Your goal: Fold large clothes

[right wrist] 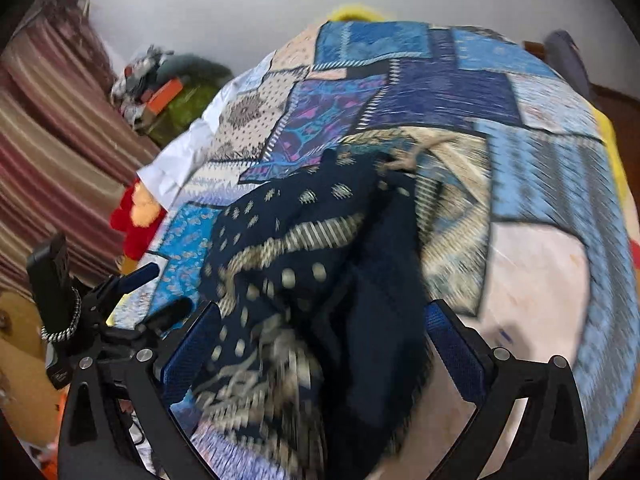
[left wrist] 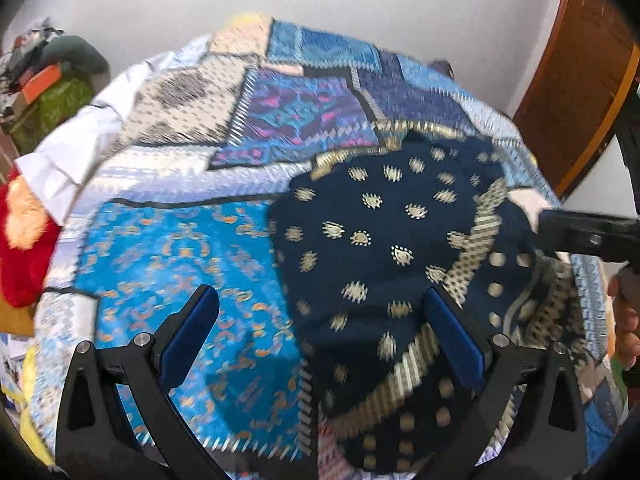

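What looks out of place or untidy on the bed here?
The navy garment lies bunched and rumpled on the patchwork bedspread, not spread flat. A white cloth hangs off the bed's left edge. Both the left gripper and right gripper are open.

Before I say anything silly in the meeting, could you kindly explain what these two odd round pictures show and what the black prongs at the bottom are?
No robot here: a person holds a two-finger gripper in each hand, and each gripper carries a fisheye camera looking along its fingers. That explains the round, bent look. One picture is from the left gripper, the other from the right gripper; the black prongs with blue pads are their fingers. Both stand open and hold nothing. Below them lies a dark navy garment with gold motifs, rumpled, on a bed covered by a blue patchwork bedspread. In the right-wrist view the garment lies bunched between the open fingers. Each view also catches the other gripper at its edge. The pictures are motion-blurred.
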Demonstrator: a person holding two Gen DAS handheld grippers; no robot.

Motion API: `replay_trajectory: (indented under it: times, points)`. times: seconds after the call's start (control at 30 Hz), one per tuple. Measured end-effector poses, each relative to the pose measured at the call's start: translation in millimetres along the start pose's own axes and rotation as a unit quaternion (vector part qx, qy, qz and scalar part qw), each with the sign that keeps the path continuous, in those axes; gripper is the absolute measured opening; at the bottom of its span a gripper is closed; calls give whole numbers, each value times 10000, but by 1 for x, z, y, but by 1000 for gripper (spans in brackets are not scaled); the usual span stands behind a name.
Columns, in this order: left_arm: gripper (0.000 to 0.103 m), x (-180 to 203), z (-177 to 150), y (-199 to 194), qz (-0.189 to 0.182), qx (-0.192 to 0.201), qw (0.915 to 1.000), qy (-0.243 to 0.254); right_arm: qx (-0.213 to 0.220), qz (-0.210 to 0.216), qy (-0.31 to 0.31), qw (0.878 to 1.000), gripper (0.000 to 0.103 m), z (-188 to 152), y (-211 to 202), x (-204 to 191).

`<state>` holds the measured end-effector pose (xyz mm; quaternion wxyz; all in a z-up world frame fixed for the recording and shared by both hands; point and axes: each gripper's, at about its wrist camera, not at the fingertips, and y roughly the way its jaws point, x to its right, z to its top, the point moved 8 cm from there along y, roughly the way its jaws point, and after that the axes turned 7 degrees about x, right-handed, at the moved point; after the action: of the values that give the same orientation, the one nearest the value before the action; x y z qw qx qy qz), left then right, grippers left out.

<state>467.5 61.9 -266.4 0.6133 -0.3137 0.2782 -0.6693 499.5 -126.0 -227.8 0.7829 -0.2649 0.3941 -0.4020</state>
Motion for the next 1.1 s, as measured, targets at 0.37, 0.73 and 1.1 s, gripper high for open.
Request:
replay_trajectory:
  times: [0.37, 0.73, 1.1]
  points:
    - [103, 1, -24, 19, -513, -72, 9984, -232, -114, -606, -2, 9981, 103, 14, 58, 71]
    - [103, -24, -31, -46, 348, 179, 9988, 283, 105, -1780, -759, 9810, 103, 3, -21, 73]
    - [103, -33, -17, -57, -67, 214, 9993, -299, -25, 117, 160, 9998, 103, -3, -44, 14]
